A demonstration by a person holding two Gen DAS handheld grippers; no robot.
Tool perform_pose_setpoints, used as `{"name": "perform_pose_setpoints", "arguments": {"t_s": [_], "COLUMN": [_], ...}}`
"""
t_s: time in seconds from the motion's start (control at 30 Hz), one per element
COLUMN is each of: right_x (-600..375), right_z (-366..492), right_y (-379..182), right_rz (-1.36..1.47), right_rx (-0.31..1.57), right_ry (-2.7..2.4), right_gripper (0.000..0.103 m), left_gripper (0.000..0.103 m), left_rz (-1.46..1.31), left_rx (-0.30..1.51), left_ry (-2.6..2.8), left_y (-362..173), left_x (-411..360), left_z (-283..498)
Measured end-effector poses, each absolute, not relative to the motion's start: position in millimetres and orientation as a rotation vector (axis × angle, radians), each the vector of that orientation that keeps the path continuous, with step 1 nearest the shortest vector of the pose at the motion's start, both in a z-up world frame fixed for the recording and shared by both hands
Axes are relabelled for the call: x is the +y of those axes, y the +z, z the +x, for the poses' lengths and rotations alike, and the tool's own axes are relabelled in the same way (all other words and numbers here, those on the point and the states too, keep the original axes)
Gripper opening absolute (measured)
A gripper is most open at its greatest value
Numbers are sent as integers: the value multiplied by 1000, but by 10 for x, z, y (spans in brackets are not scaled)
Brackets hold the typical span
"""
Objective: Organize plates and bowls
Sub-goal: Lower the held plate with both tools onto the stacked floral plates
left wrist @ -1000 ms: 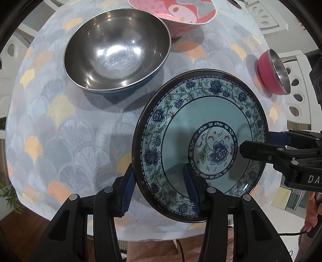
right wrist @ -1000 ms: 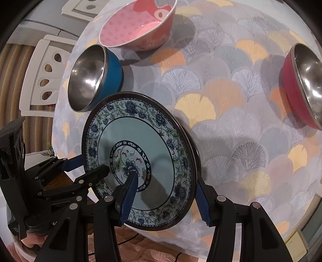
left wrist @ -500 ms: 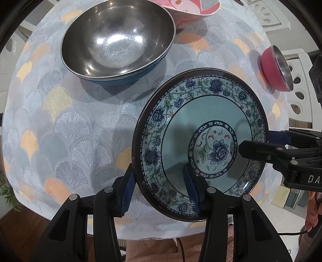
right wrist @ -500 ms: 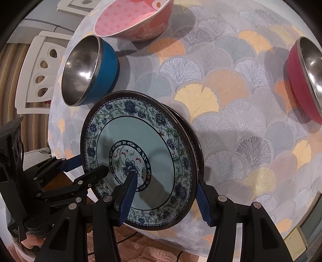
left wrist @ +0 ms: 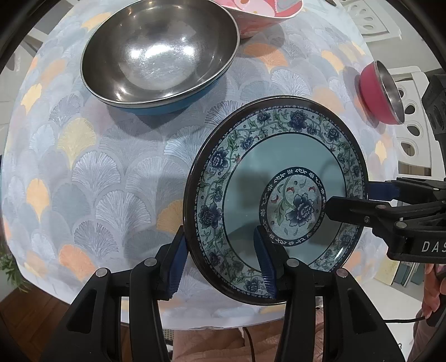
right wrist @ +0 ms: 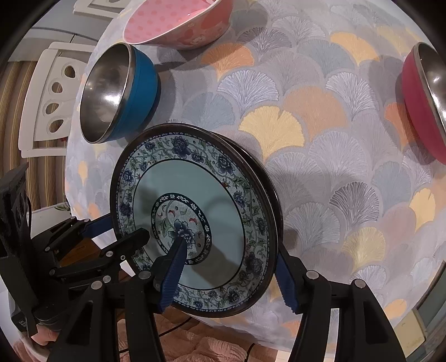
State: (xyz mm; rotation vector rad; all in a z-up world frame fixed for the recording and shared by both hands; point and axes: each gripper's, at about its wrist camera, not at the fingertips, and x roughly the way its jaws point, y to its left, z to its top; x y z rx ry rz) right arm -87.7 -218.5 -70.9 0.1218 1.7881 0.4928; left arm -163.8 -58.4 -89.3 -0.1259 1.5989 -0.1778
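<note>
The floral plate (left wrist: 274, 178), blue-green with a dark rim, is sitting tilted above the near edge of the table (left wrist: 92, 178), and both grippers are clamping it at once. In the right wrist view a 2nd dark rim (right wrist: 271, 183) is showing just behind it, so 2 plates seem to be stacked together. The left gripper (left wrist: 221, 260) is pinching the plate's lower rim, 1 blue pad behind and 1 on the face. The right gripper (right wrist: 230, 271) is gripping the opposite rim the same way, its front finger reaching toward the centre flower. Beyond the plate, the blue steel bowl (left wrist: 159, 53) is resting on the fan-patterned cloth, with the pink bowl (left wrist: 264, 12) just beside it at the far edge. The red steel bowl (left wrist: 380, 93) is lying well apart near the table's right edge. White chairs (right wrist: 47, 100) are standing around the table.
</note>
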Motion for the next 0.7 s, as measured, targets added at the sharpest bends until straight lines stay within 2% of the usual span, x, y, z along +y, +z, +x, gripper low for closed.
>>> {"name": "perform_pose_setpoints", "arguments": {"t_s": [0.7], "right_x": [-2176], "right_z": [-925], "right_y": [-679], "right_rz": [124], "right_rx": [1794], "right_ry": [499], "right_gripper": [61], "left_gripper": [44], "left_rz": [-132], "left_rx": [1583], "left_ry": [-175], "left_y": [-789], "left_x": [-515], "left_z": [-1671]}}
